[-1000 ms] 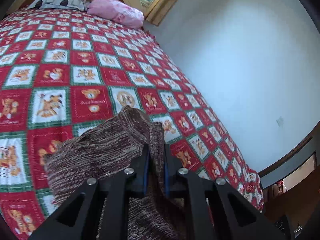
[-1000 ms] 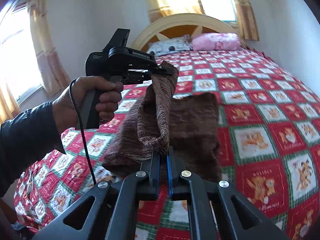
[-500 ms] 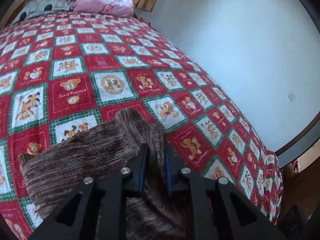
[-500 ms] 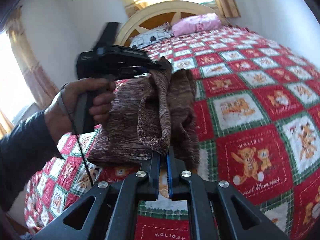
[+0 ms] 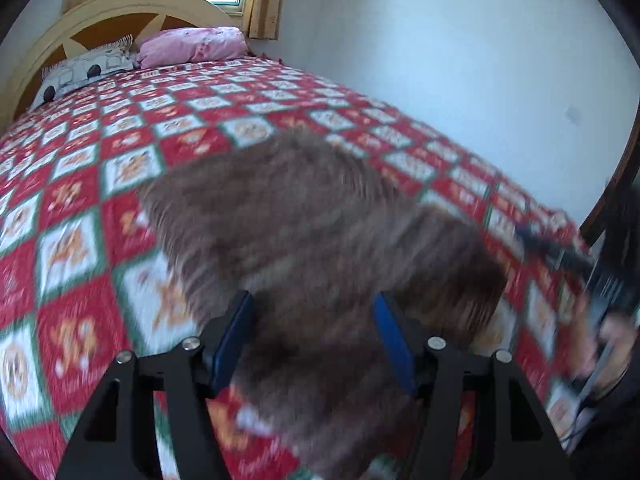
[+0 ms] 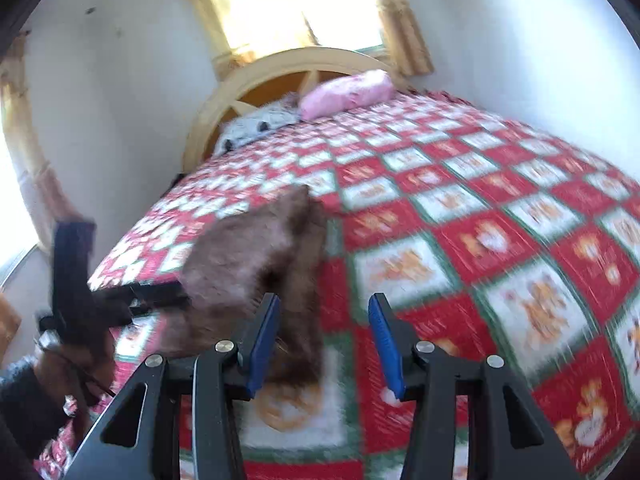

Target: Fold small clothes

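A brown knit garment [image 5: 312, 216] lies in a folded heap on the red, white and green teddy-bear bedspread [image 5: 80, 208]. My left gripper [image 5: 312, 304] hovers over its near edge. Its jaws are opening, and the blue pads stand clear of the cloth that lies between and below them. My right gripper [image 6: 324, 308] is opening too; the garment [image 6: 256, 256] reaches in by its left pad, untouched. Each view shows the other gripper at its edge: the left gripper [image 6: 72, 280] low at the left, the right gripper [image 5: 560, 256] at the right. Both views are motion-blurred.
At the head of the bed are a pink pillow [image 5: 192, 44], a white patterned pillow [image 5: 84, 68] and a curved yellow headboard [image 5: 120, 12]. A pale wall [image 5: 440, 60] runs along the far side. A curtained window [image 6: 296, 4] is above the headboard. A hand and dark sleeve [image 6: 28, 400] show.
Both grippers were shut on the lifted garment; both have now opened and let it go, and it lies on the bed. The left gripper has swung down and to the left.
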